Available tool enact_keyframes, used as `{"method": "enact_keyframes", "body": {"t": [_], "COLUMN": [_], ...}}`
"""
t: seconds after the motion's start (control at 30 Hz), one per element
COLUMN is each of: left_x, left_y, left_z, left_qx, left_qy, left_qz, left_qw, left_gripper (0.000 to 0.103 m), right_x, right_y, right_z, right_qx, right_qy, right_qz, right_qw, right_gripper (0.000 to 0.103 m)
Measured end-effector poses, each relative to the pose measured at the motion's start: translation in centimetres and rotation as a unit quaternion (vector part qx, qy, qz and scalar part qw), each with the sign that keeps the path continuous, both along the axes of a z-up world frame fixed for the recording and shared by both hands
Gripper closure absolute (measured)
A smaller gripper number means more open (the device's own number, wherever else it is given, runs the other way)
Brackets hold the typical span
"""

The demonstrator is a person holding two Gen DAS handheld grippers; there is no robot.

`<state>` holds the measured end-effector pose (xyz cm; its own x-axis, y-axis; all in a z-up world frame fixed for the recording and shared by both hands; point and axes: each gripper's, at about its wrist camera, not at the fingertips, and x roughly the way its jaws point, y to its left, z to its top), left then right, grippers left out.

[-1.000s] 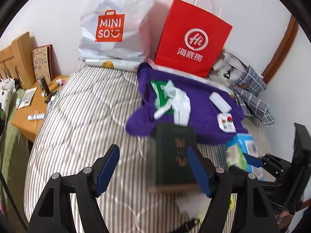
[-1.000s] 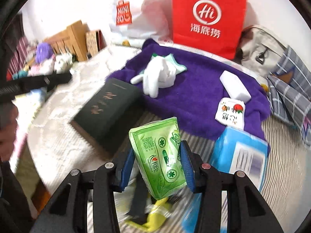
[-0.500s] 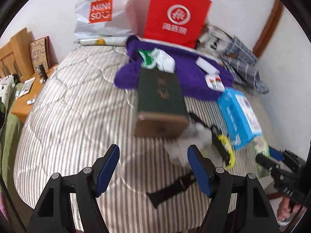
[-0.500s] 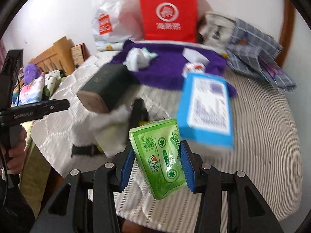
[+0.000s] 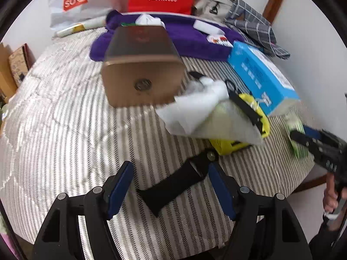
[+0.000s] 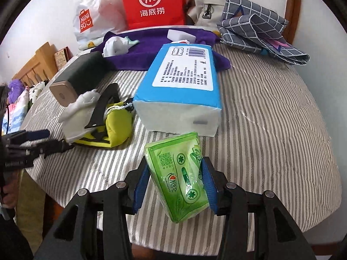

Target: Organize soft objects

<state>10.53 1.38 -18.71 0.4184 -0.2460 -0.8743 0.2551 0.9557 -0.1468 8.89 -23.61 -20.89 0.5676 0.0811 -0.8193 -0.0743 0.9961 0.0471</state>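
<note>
Across the striped bed (image 6: 271, 112) things lie scattered, one of each unless noted. Two bags stand at the wall: one red paper bag (image 6: 151, 2), one white Miniso plastic bag (image 6: 89, 17). One purple towel (image 5: 184, 41) spreads below them, with one white sock bundle (image 6: 115, 44) and two small white packets on it. One grey checked cloth (image 6: 256, 30) is heaped at far right, one beige backpack (image 6: 206, 6) behind it. One blue tissue pack (image 6: 184, 82) lies mid-bed, its near end just beyond the green pack. One dark green book with gilt page edges (image 5: 141, 65) lies left of it, its far end on the towel. One yellow pouch (image 6: 117, 125) with a black strap sits between book and blue pack, one white crumpled tissue (image 5: 195, 108) draped on it.

Right tongs (image 6: 175, 186): two blue pads, jaws have just been opening slightly, yet pads press both sides of one green tissue packet (image 6: 180, 175), held upright over the bed's near edge.

Left tongs (image 5: 171, 188): pads wide apart, nothing gripped, hovering over the black strap end (image 5: 171, 192) near the bed's front edge.
</note>
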Motion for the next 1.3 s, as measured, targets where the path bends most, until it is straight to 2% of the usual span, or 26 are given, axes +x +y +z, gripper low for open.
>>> {"method": "enact_keyframes", "body": {"t": [0.13, 0.23, 0.4, 0.5, 0.53, 0.6, 0.67, 0.7, 0.8, 0.93, 1.03, 1.17, 1.23, 1.27, 1.3], "left_x": [-0.7, -1.6, -3.1, -3.1, -3.1, -3.0, -3.1, -3.0, -3.4, -3.4, -3.1, -3.4, -3.5, -3.5, -3.3], "left_y": [-0.4, -0.6, -1.2, -1.7, -1.9, -2.4, -2.7, -2.5, -2.4, -2.1, -2.3, -2.8, -2.7, -2.6, -2.3], "left_z": [-0.1, 0.0, 0.2, 0.1, 0.1, 0.0, 0.0, 0.1, 0.2, 0.3, 0.2, 0.0, 0.0, 0.1, 0.1], "left_qx": [0.001, -0.004, -0.035, -0.014, -0.002, 0.038, 0.073, 0.071, 0.068, 0.062, 0.046, 0.063, 0.064, 0.065, 0.06], "left_qy": [-0.002, -0.001, 0.009, 0.0, -0.006, -0.023, -0.037, -0.038, -0.04, -0.039, -0.032, -0.047, -0.054, -0.055, -0.052], "left_qz": [-0.015, -0.03, -0.048, -0.057, -0.058, -0.06, -0.063, -0.067, -0.083, -0.08, -0.085, -0.09, -0.087, -0.083, -0.076], "left_qw": [0.9999, 0.9995, 0.9982, 0.9983, 0.9983, 0.9972, 0.9947, 0.9945, 0.9934, 0.9941, 0.9948, 0.9929, 0.9926, 0.9928, 0.994], "left_gripper": [0.034, 0.034, 0.034, 0.036, 0.039, 0.056, 0.068, 0.074, 0.08, 0.08, 0.07, 0.069, 0.073, 0.079, 0.081], "right_x": [0.4, 0.5, 0.5, 0.4, 0.4, 0.1, -0.1, -0.2, -0.5, -0.7, -0.6, -0.1, -0.2, -0.2, -0.3], "right_y": [-0.4, -0.6, -0.8, -0.8, -0.8, -0.9, -1.1, -1.2, -1.4, -1.2, -1.2, -1.0, -0.8, -0.6, -0.3], "right_z": [-0.1, -0.3, -0.7, -0.8, -0.8, -0.8, -0.9, -0.9, -1.0, -1.1, -1.4, -2.2, -2.4, -2.5, -2.6], "right_qx": [0.015, 0.026, 0.033, 0.035, 0.036, 0.033, 0.032, 0.035, 0.043, 0.033, 0.035, 0.033, 0.022, 0.012, 0.0], "right_qy": [-0.011, -0.01, -0.007, -0.007, -0.007, -0.008, -0.008, -0.007, -0.006, -0.007, -0.005, 0.002, -0.013, -0.017, -0.018], "right_qz": [-0.015, -0.015, -0.02, -0.022, -0.02, -0.018, -0.018, -0.017, -0.012, -0.004, -0.003, -0.005, -0.002, 0.0, 0.002], "right_qw": [1.0, 0.999, 0.999, 0.999, 0.999, 0.999, 0.999, 0.999, 0.999, 0.999, 0.999, 0.999, 1.0, 1.0, 1.0], "right_gripper": [0.054, 0.047, 0.043, 0.043, 0.043, 0.041, 0.041, 0.041, 0.04, 0.04, 0.037, 0.035, 0.034, 0.034, 0.038]}}
